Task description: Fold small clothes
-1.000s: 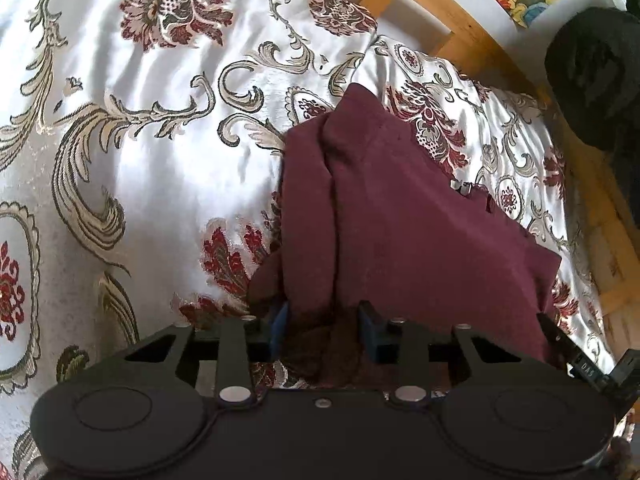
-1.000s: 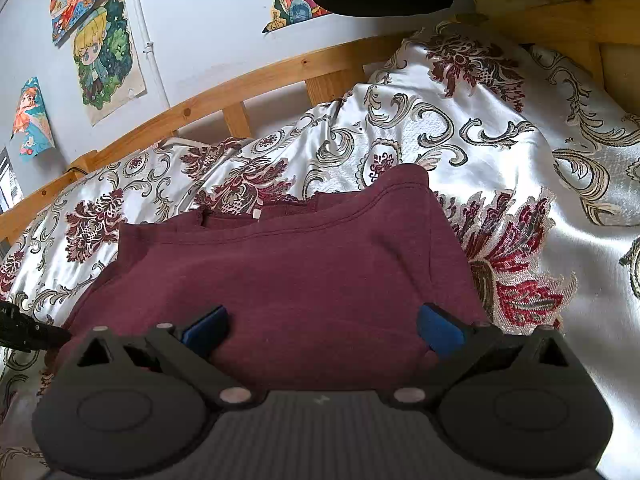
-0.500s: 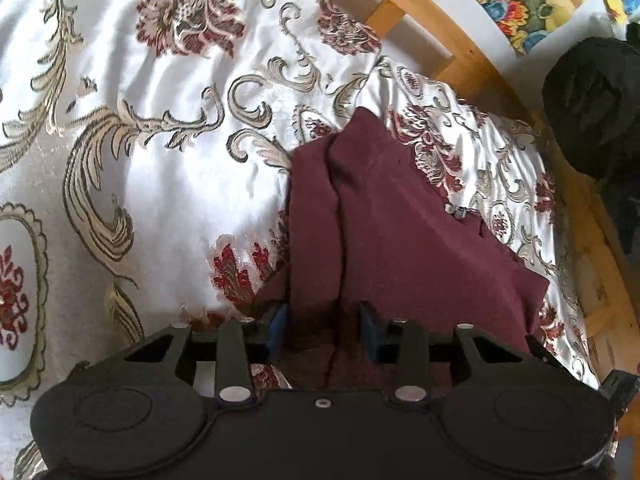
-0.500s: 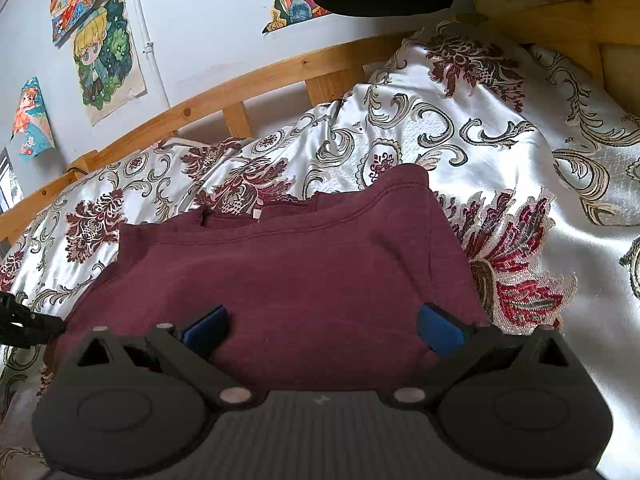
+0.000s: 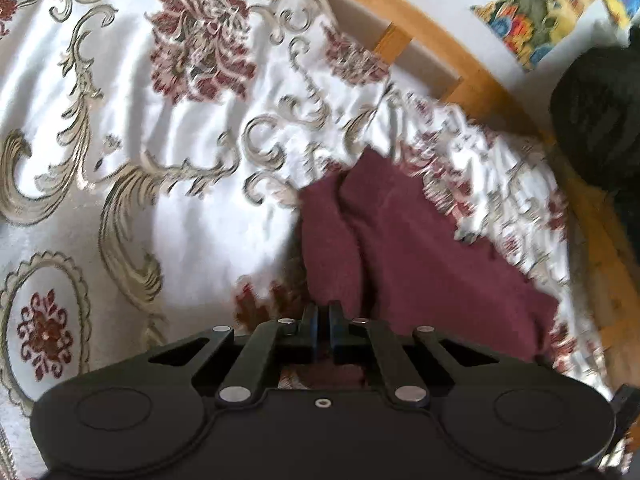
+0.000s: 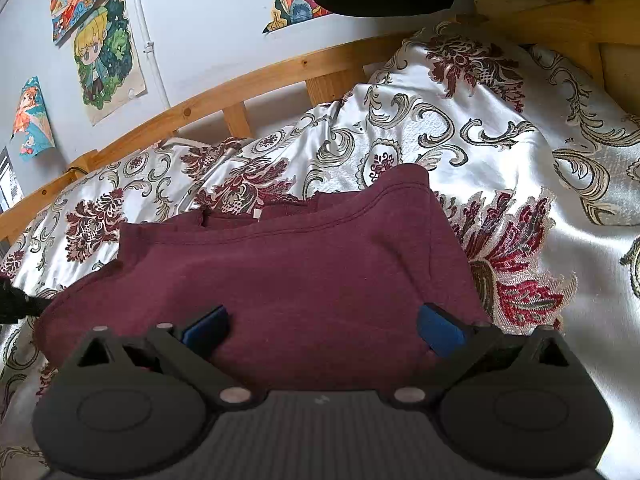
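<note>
A maroon garment [image 6: 288, 280] lies partly folded on a white floral bedspread [image 6: 460, 140]. In the left wrist view the garment [image 5: 400, 248] runs up and away from my left gripper [image 5: 323, 312], whose jaws stand almost together at its near edge; whether cloth is pinched between them is hidden. My right gripper [image 6: 320, 320] is open, its blue-padded fingers [image 6: 438, 326] spread wide and resting over the garment's near part. The tip of the left gripper shows at the left edge of the right wrist view [image 6: 12, 304].
A wooden bed rail [image 6: 240, 84] runs along the far side, with a wall and cartoon posters [image 6: 106, 56] behind it. A black bundle [image 5: 600, 112] sits at the right by the rail. Bare bedspread [image 5: 120, 140] spreads to the left of the garment.
My left gripper's jaws have closed from partly open to nearly together, and the left view has pulled back and up with motion blur. The right gripper has stayed still and open.
</note>
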`<action>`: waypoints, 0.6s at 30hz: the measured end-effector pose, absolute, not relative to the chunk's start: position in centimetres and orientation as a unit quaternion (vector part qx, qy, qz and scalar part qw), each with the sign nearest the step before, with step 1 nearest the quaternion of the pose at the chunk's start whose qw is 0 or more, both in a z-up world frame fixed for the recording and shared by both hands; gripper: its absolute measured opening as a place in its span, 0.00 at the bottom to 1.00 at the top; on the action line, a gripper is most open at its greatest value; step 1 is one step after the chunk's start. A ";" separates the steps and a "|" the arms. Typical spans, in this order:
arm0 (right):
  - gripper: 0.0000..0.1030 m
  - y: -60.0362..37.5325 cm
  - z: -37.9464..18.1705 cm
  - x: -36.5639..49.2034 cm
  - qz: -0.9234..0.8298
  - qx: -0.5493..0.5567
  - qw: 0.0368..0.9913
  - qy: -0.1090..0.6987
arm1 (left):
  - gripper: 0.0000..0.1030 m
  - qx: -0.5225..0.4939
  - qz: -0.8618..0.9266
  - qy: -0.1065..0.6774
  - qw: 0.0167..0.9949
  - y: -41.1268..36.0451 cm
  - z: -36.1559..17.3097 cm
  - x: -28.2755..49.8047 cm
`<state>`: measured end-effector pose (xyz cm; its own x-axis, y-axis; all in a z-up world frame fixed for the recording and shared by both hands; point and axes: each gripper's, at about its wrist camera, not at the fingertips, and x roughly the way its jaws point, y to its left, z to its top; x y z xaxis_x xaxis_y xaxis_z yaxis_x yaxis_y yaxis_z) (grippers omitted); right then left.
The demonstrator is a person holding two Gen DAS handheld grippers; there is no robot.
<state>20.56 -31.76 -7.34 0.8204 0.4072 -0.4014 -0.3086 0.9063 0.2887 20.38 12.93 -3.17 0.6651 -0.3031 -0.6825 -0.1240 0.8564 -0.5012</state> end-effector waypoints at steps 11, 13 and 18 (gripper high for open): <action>0.99 -31.7 -7.0 20.6 0.185 0.099 0.950 0.231 | 0.40 -0.257 -0.048 0.404 0.877 13.2 -3.1 20.3; 0.99 -31.3 -6.5 20.3 0.172 0.090 0.954 0.230 | 0.65 -0.265 -0.058 0.397 0.877 13.1 -2.9 20.2; 1.00 -29.4 -5.0 18.3 0.135 0.050 0.966 0.216 | 0.93 -0.244 -0.074 0.373 0.892 12.2 -2.4 19.7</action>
<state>18.28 -29.41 -4.98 0.8701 0.2821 -0.4041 -0.2387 0.9586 0.1551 19.68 12.19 -2.41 0.7111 -0.3138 -0.6291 -0.0500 0.8700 -0.4905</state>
